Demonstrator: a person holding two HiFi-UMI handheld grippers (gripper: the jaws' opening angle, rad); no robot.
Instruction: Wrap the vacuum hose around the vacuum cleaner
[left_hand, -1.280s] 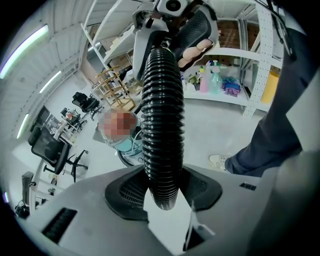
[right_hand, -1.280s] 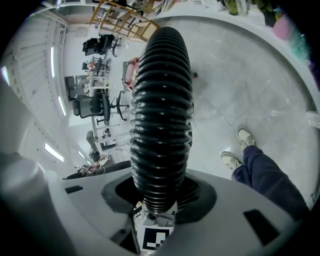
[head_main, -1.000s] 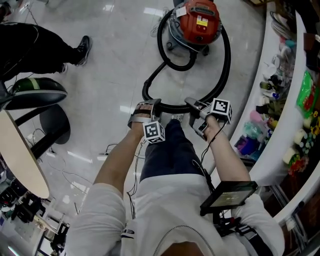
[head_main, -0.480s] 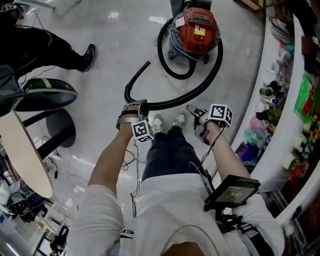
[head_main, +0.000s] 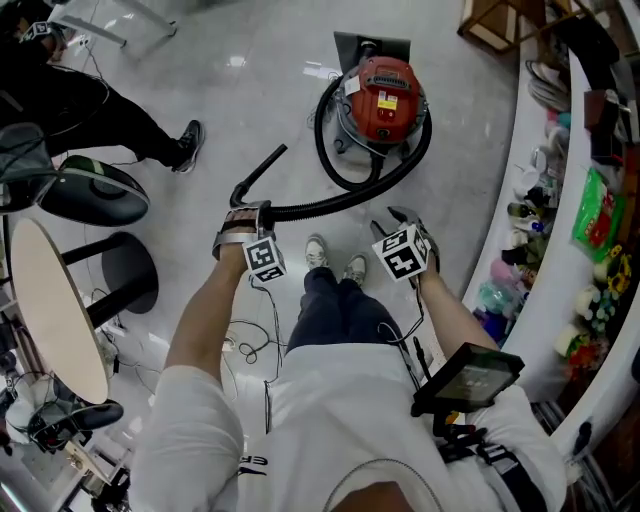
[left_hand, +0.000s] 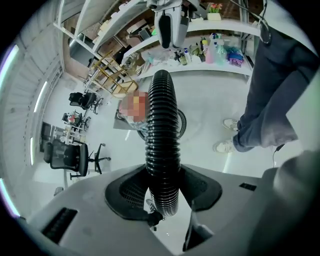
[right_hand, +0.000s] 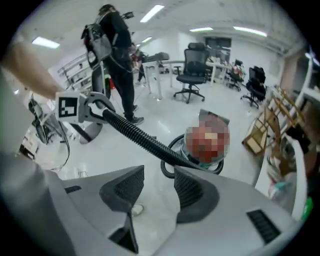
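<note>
The black ribbed plastic hose (head_main: 335, 204) loops around the red-domed round vacuum cleaner (head_main: 386, 96) at upper centre. Its straight run slants down-left into the clenched left tool (head_main: 245, 209). The right tool (head_main: 403, 217) has just been opening its jaws, and nothing is between them.

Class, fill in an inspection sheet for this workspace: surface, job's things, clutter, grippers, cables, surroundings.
Surface: pale, glossy floor.
Job's things: red vacuum cleaner upright; black hose curves round its front, free end lifted.
Clutter: crowded shelf at right.
Grippers: left gripper fingers shut on the hose; right gripper empty, fingers apart, just been opening.
Cables: thin wires hang beside the person's legs.
Surroundings: round table, another person, office chairs.
</note>
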